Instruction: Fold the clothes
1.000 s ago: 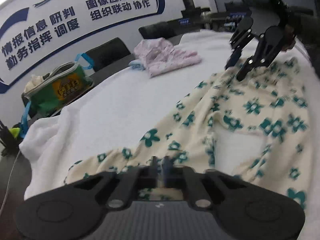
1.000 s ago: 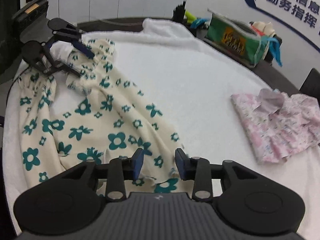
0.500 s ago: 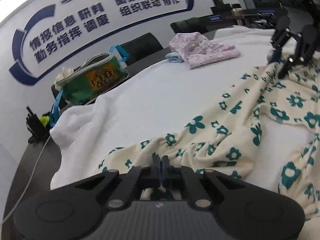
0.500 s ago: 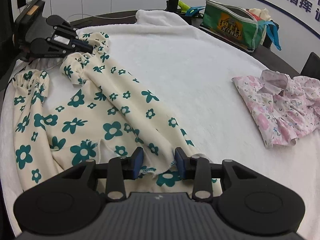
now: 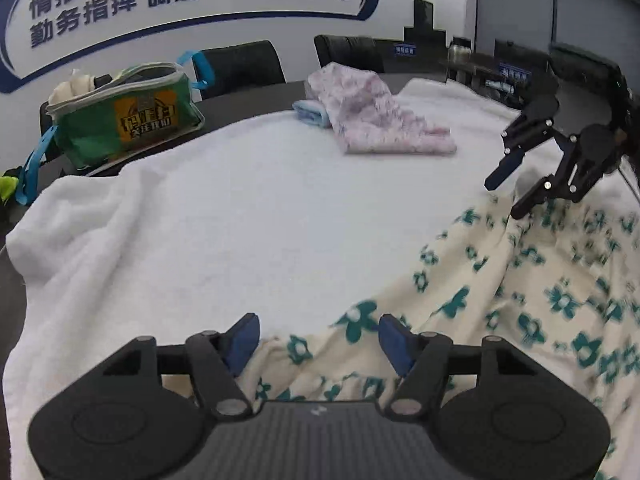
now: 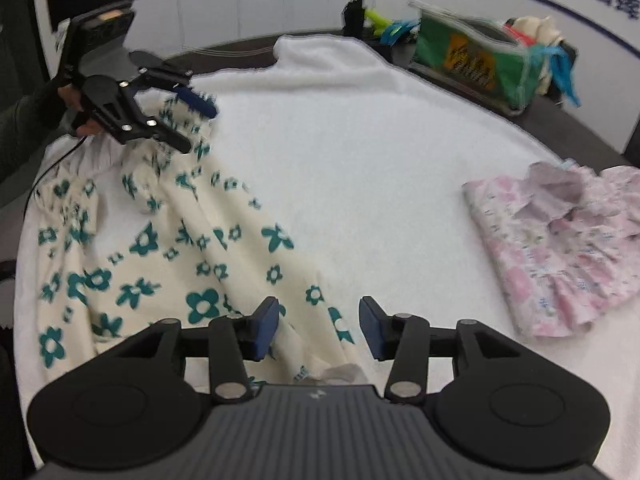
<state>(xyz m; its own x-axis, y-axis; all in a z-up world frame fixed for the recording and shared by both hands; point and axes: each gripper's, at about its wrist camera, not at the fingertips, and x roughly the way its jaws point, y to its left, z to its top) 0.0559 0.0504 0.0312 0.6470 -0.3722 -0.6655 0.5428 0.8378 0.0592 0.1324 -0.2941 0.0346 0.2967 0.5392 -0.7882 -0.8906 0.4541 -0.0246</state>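
Nearest us, both tools stand with jaws spread and nothing between them. Our left tool sits over one end of the trousers, where the gathered, elastic-looking edge lies; the cloth runs away from it to the right. Our right tool hangs over the other end, with a hem just under its fingers.

The trousers lie on the white towel that covers the tabletop, their long axis running from one tool to the other, so each hand is nearest its own end. They are cream with teal flowers, soft and rumpled; the two legs lie side by side, partly overlapping, with ridges between them. Whether that is a lengthwise fold or merely how they fell, we cannot tell.

Farther off on the towel rests a pink shirt, loosely folded. Beyond it, past the towel's edge, stands a green bag.
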